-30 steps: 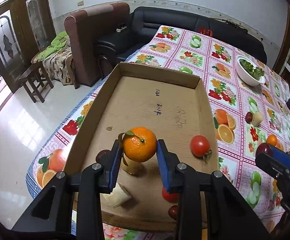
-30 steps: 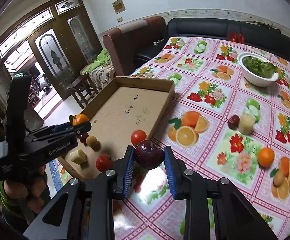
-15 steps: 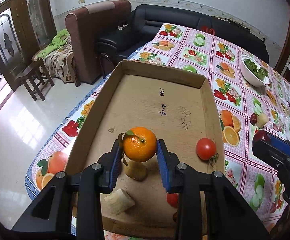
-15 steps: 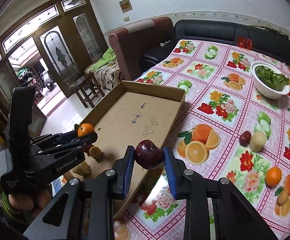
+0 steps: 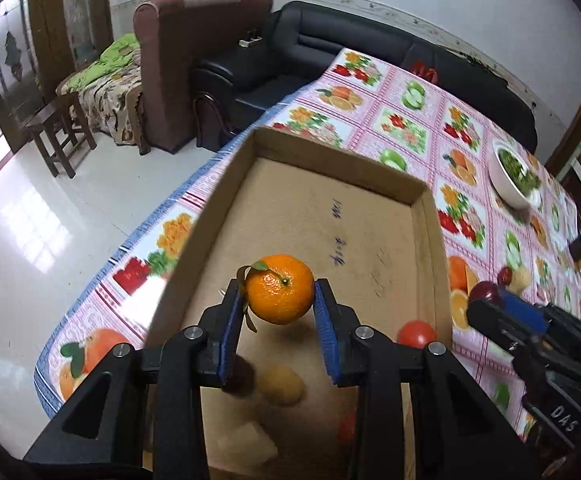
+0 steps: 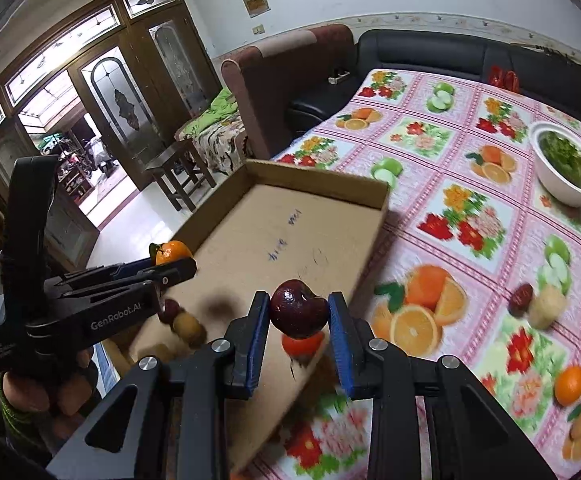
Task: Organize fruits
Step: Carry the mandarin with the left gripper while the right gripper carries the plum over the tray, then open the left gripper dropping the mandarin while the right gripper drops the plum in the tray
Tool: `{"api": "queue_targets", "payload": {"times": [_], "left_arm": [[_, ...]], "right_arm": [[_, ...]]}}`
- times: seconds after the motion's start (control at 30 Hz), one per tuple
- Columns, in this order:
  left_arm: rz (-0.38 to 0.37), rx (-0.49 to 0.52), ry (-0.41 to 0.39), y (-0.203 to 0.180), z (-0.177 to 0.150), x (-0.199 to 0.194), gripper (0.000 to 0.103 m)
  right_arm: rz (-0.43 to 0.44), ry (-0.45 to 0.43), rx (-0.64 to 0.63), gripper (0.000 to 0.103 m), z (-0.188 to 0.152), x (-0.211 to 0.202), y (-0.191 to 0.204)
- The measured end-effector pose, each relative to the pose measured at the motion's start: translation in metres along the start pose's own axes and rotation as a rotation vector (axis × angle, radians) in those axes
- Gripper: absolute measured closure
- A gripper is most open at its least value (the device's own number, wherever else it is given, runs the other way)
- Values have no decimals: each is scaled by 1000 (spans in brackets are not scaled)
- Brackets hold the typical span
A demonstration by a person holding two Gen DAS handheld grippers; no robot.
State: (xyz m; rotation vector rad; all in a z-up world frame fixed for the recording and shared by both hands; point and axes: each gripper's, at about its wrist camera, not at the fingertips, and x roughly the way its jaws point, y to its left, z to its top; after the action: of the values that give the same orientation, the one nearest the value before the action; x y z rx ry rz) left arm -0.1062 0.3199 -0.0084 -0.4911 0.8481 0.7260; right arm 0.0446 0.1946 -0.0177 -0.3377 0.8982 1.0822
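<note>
We have an orange [image 5: 280,295] pinched in our left tongs [image 5: 277,312], the blue pads pressing on both its sides, and it hangs in the air above the floor of the cardboard box [image 5: 330,216]. Our right tongs [image 6: 299,320] are pinching a dark red apple [image 6: 298,313] in the same way, just over the box's near right wall.

Compared with a second ago, both hands have carried their fruit forward. The orange, which hung over the near end of the box above the loose pieces there, is now further in, with the bare middle of the box floor ahead of it. The apple was over the flowered cloth of the worktop [image 6: 470,184] beside the box; now it has reached the box edge. Neither grip has altered.

We read this as the carry nearly done: both fruits look ready to be lowered and let go. Already lying in the box near us are a tomato [image 5: 416,333], a small yellowish fruit [image 5: 281,385] and a pale cut piece [image 5: 246,438], so we judge the open middle the safer place to set down. Still out on the worktop are another orange [image 6: 570,385] and a dark red fruit [image 6: 521,299] touching a pale one [image 6: 546,306].
</note>
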Motion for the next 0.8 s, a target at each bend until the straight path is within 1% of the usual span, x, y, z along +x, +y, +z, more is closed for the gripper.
{"api": "queue_targets", "payload": {"times": [0.1,0.13,0.3,0.43,0.63,0.8], "left_arm": [[39,-21,0,10,10,8,70],[40,-27,4,11,14,11,70],[65,-38,50,15,21,32,70],[81,-5,82,8,17,43,70],[93,27,148,3,7,58,70],[96,39,158,1,5,59,70]], "right_arm": [[27,31,-14,73,9,20,8],[37,45,-24,73,9,26,13],[76,123,-78,73,-1,60,37],[85,172,-112,73,-13,79,51],[65,212,-152,72,-22,90,56],[60,209,-160,72,-24,89,58]]}}
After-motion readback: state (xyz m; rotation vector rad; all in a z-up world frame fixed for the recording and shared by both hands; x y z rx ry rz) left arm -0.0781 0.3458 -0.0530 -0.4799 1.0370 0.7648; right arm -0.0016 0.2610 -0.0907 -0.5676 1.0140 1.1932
